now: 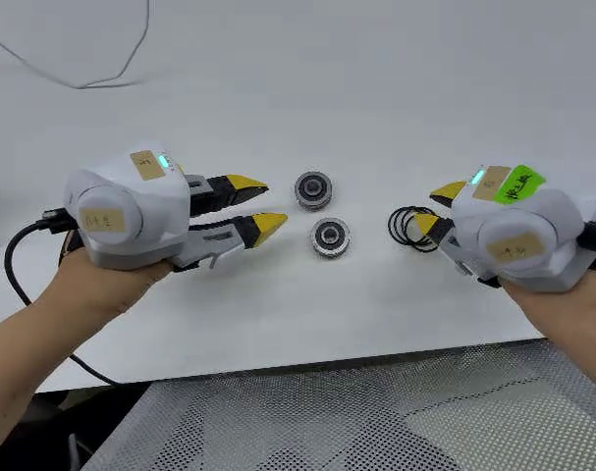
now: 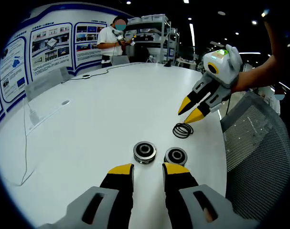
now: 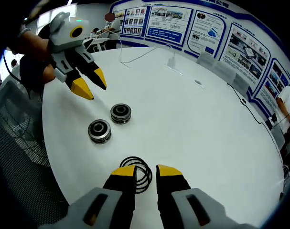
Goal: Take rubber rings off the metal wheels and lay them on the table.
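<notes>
Two metal wheels with dark hubs lie flat on the white table, one farther and one nearer. A small pile of black rubber rings lies to their right. My left gripper hovers just left of the wheels, open and holding nothing. My right gripper is open at the right edge of the rings. In the left gripper view its own jaws point at both wheels. The right gripper stands open over the rings, with the wheels beyond.
A thin grey cable loops across the far left of the table. The table's front edge runs just below both grippers, with a mesh chair under it. A black cord trails from the left gripper. A person stands far behind the table.
</notes>
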Tool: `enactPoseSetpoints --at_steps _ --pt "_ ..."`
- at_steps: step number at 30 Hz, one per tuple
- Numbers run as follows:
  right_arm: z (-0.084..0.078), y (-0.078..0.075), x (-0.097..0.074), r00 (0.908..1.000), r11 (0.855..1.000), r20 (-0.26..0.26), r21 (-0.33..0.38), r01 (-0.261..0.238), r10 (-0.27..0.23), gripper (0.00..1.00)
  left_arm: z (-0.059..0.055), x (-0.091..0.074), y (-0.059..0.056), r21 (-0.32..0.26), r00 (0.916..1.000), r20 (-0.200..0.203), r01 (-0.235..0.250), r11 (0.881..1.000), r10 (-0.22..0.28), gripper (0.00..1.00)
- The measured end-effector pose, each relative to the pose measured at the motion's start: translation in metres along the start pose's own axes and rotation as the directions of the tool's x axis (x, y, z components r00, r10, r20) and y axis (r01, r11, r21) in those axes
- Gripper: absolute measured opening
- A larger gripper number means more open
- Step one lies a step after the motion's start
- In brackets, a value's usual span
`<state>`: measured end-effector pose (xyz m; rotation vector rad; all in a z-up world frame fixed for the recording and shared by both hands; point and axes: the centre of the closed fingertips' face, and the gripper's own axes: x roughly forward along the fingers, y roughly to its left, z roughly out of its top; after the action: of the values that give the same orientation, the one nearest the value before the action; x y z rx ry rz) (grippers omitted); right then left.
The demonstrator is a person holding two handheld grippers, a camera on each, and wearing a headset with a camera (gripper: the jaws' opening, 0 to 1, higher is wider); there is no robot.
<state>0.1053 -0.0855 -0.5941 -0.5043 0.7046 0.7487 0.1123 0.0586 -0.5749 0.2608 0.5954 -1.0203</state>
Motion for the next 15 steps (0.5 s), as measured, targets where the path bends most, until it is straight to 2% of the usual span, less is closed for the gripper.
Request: enactPoseSetpoints --at_steps 6,10,15 --pt "0.000 0.015 -0.005 0.9969 0.997 0.034 0.013 -0.071 0.071 0.30 -0.003 -0.008 -0.008 -0.006 0.9999 0.010 0.011 1.000 -0.011 0.30" --pt "-0.005 0.022 -0.011 0.9944 0.995 0.029 0.010 -0.102 0.101 0.39 -0.006 -0.015 -0.008 -0.023 0.9999 0.014 -0.004 1.000 0.004 0.35" --pt "-0.010 0.025 -0.020 0.9938 0.994 0.021 0.005 -0.110 0.109 0.46 -0.012 -0.026 -0.011 -0.034 0.9996 0.024 -0.014 0.999 0.015 0.36"
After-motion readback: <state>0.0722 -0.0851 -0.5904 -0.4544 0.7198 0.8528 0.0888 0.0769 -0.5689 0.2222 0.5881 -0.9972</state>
